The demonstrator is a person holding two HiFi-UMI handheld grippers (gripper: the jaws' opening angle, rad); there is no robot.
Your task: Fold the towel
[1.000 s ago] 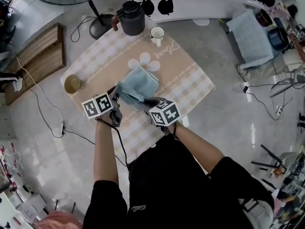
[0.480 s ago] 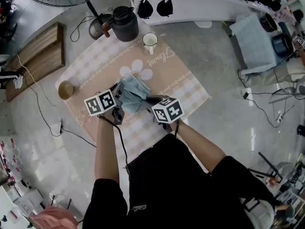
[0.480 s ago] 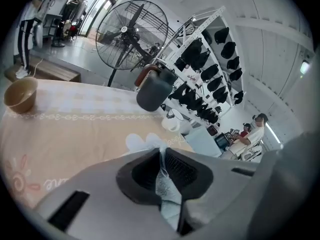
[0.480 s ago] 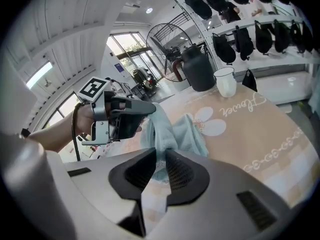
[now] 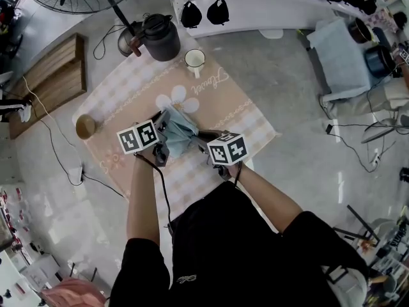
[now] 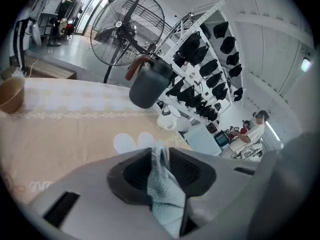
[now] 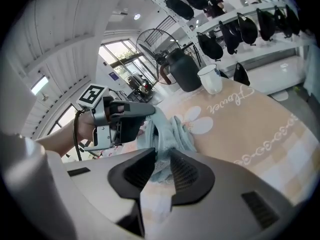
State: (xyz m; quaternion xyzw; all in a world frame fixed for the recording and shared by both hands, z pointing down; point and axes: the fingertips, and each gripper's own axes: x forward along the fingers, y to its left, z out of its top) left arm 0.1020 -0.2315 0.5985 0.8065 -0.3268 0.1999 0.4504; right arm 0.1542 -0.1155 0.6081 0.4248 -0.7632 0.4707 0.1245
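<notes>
1. Looks like mid-fold, going by the towel gathered in a loose bunch between both tools, over the middle of the tablecloth and just beside the printed flower.
2. Cannot tell from the head view whether the lowest part of the bunch touches the cloth.
3. Left gripper: clamped on a thin pale-blue edge of the towel, with fabric running up between the pads and hanging out below. Jaws just eased open a touch, yet cloth shows pinched between them.
4. Right gripper: closed on another part of the same towel, with folds packed into the narrow gap between the pads. Other tool in sight just beyond, close by.
5. Both tools close together and angled down at the table, towel corners or edges brought near each other.
6. Judged step: carrying two held edges over to lay one half on the other, crease not yet set.
7. Next move probably calls for lowering both grips together, keeping the edges level and aligned, spreading the bunch flat before letting go.
8. Worth watching: the light left-side pinch, so a slip of that edge is possible.
9. Kettle, mug and small bowl well apart from the towel, no obstacle.
</notes>
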